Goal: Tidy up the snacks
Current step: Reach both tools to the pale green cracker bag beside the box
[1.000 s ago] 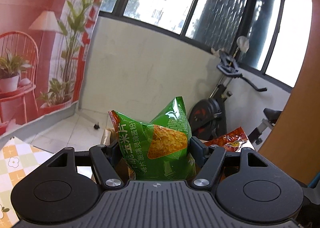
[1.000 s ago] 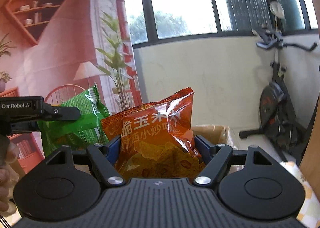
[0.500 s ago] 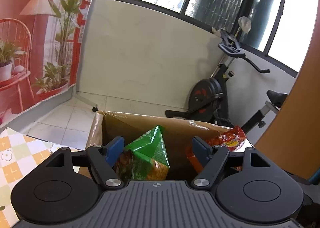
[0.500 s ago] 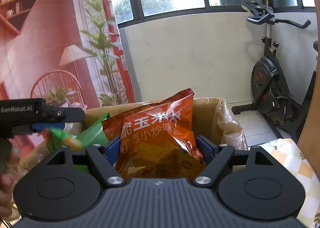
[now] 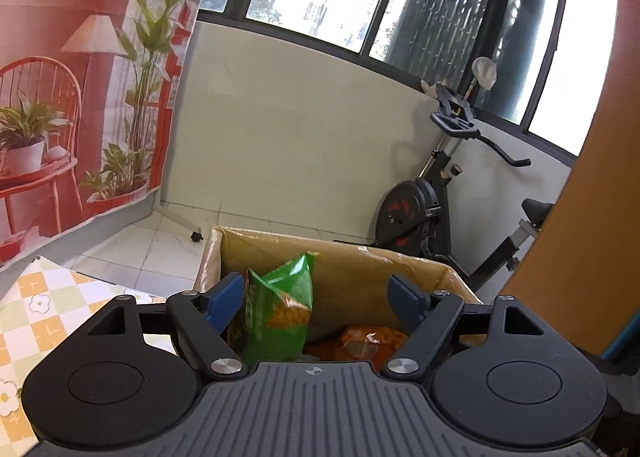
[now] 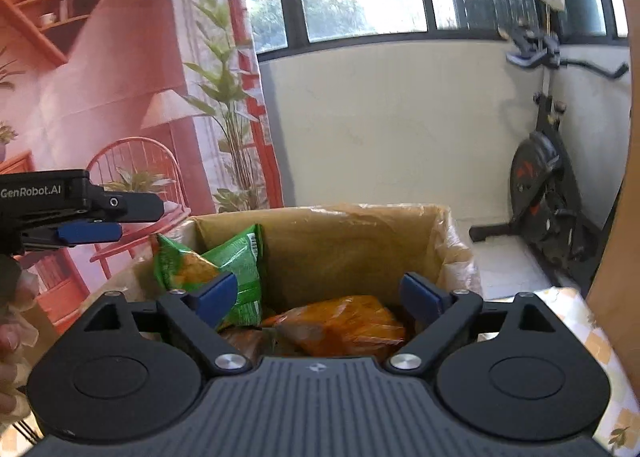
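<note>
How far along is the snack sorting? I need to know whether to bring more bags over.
Done: the green bag and the orange bag both lie in the cardboard box. In hand: nothing; the left gripper and right gripper have just been opening, clear of the bags. Left: no other loose snacks are visible in these views.

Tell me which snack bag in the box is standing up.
The green bag, propped upright at the cardboard box's left side; the orange bag lies flat at the bottom.
</note>
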The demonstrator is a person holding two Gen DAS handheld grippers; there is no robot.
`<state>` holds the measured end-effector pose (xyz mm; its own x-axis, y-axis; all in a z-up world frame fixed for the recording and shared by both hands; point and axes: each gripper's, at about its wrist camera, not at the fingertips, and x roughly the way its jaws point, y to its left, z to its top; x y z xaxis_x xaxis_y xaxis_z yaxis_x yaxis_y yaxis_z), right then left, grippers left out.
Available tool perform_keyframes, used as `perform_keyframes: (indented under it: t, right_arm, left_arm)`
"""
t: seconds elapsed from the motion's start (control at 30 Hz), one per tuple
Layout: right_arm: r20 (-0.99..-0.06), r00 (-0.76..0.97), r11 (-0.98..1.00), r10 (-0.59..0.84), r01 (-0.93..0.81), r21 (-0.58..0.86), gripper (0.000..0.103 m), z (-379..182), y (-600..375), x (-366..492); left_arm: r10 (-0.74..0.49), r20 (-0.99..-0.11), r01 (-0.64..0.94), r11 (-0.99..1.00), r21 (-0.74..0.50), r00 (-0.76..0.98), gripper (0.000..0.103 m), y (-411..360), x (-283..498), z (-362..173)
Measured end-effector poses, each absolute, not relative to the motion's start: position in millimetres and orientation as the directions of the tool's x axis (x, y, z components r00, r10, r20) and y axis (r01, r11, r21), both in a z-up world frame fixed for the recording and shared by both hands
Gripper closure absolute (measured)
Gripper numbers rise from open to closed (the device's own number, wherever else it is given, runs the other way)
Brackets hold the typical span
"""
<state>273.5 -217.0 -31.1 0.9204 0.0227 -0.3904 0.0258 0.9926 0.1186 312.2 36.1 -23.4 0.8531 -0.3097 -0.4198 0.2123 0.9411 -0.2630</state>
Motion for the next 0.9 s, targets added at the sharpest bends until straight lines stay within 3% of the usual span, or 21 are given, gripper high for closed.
perform_keyframes:
  t: [0.23, 0.4, 0.9]
  right_arm:
    - [-0.331, 0.943, 0.986, 0.016, 0.040, 0.161, 0.012, -29.2, -221.4, 223.7]
    - [-0.311, 0.950, 0.985, 0.018, 0.037, 0.170, 0.012, -40.1, -216.3, 194.2]
    - [-0.476, 0.878, 0.988, 0.039, 0.039, 0.152, 0.018, -116.0, -205.1, 151.7]
  left_arm:
    - [-0.319, -0.400, 0.244, 0.943, -0.227, 0.859, 0.022, 44.7, 276.2, -19.0]
    - [-0.330, -0.433, 0.255, 0.941, -0.222, 0.839, 0.022, 59.1, 255.8, -36.4]
    - [-0.332, -0.550, 0.210, 0.938, -0.274, 0.766, 0.022, 82.4, 231.0, -122.1]
